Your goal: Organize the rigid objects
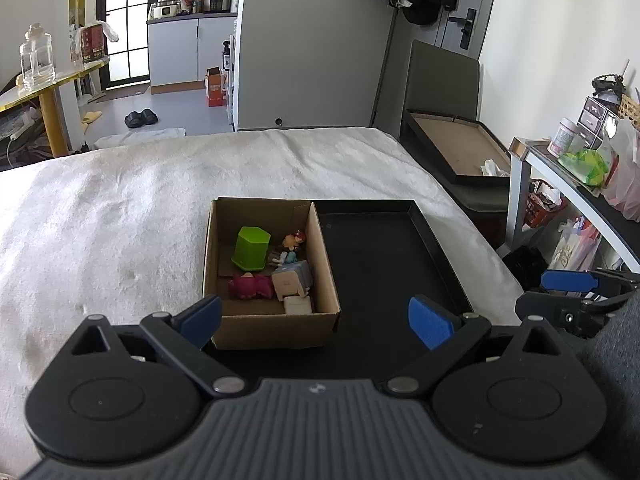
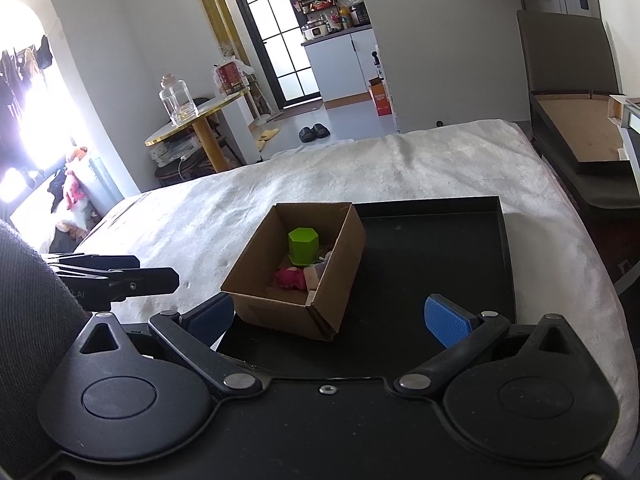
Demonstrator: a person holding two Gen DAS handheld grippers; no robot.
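A brown cardboard box (image 1: 328, 280) stands on the left part of a black tray (image 1: 384, 256) on a white bed. Inside lie a green hexagonal cup (image 1: 251, 249), a pink toy (image 1: 251, 286), a small figurine (image 1: 294, 241), a grey-beige block toy (image 1: 292, 278) and a white cube (image 1: 298, 305). My left gripper (image 1: 316, 318) is open and empty, just before the box's near wall. My right gripper (image 2: 332, 316) is open and empty, near the box (image 2: 340, 256) and tray (image 2: 440, 248); the green cup (image 2: 303, 245) and pink toy (image 2: 290, 278) show there.
The white bed cover (image 1: 160, 200) spreads around the tray. A grey chair with a brown tray (image 1: 456, 144) stands beyond the bed's right side. A cluttered shelf (image 1: 580, 168) is at the far right. A round yellow table with a glass jar (image 2: 178, 100) stands left.
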